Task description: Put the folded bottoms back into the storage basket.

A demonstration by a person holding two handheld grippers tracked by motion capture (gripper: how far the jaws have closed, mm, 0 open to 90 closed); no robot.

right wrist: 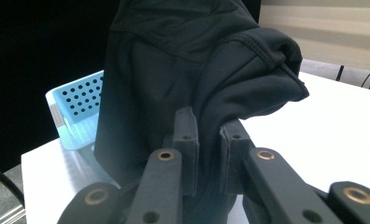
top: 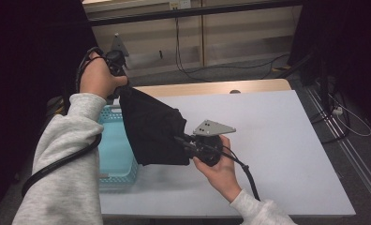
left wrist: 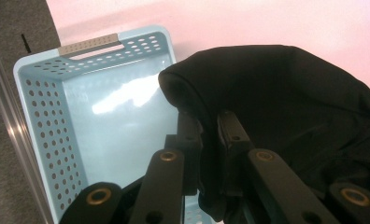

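A black cloth garment (top: pixel 151 126) hangs in the air, stretched between my two grippers above the left part of the white table (top: pixel 268 140). My left gripper (top: pixel 119 84), held high at the far left, is shut on the garment's upper edge (left wrist: pixel 211 107). My right gripper (top: pixel 183 143), lower and nearer the front, is shut on the garment's lower corner (right wrist: pixel 211 135). A light blue perforated basket (top: pixel 113 154) stands on the table's left edge, under and partly behind the cloth. In the left gripper view the basket (left wrist: pixel 103 116) lies open and empty below the jaws.
The white table surface stretches to the right of the garment. Cables (top: pixel 193 70) run across the floor behind the table, by a light wooden wall unit (top: pixel 197 33). Dark drapes stand at both sides.
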